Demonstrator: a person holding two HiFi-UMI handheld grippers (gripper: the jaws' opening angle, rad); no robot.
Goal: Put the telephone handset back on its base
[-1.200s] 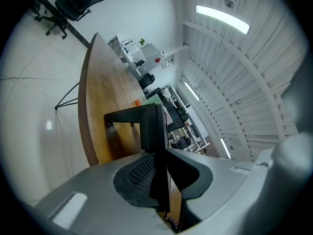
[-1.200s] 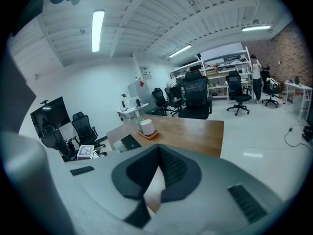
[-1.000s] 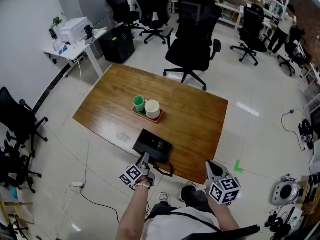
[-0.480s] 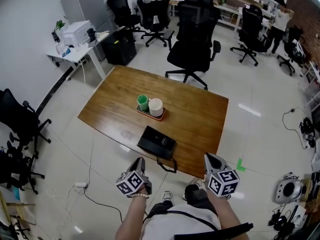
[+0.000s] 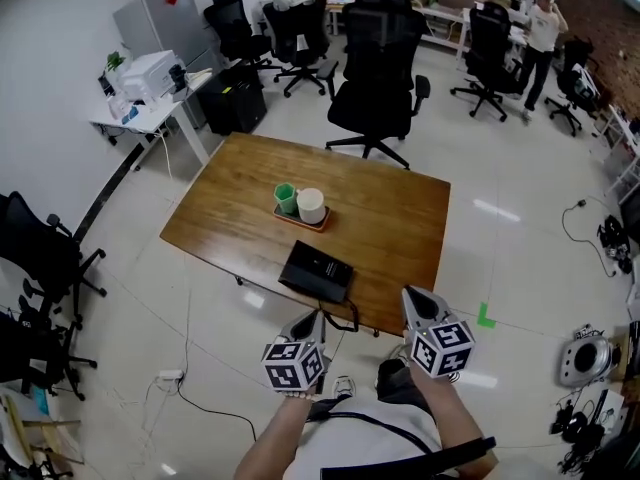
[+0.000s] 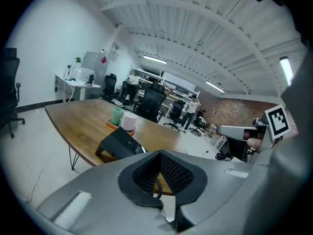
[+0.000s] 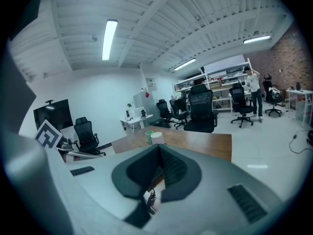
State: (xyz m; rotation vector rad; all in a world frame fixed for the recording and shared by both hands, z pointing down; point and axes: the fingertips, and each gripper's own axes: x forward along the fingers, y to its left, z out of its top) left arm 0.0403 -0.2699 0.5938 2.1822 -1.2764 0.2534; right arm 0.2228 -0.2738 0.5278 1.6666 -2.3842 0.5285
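Note:
A black telephone lies flat on the wooden table near its front edge, and its curly cord hangs over that edge. I cannot make out the handset apart from the base. My left gripper hovers off the table just in front of the phone, jaws shut and empty. In the left gripper view the phone lies ahead and to the left of the left gripper. My right gripper is at the table's front edge to the right of the phone. Its jaws are shut with nothing in them.
Behind the phone, a small tray carries a green cup and a white cup. A black office chair stands beyond the table's far side. Cables trail on the floor at my left.
My left gripper has pulled back from the phone's near edge toward my body and shifted right. The right gripper has barely moved.

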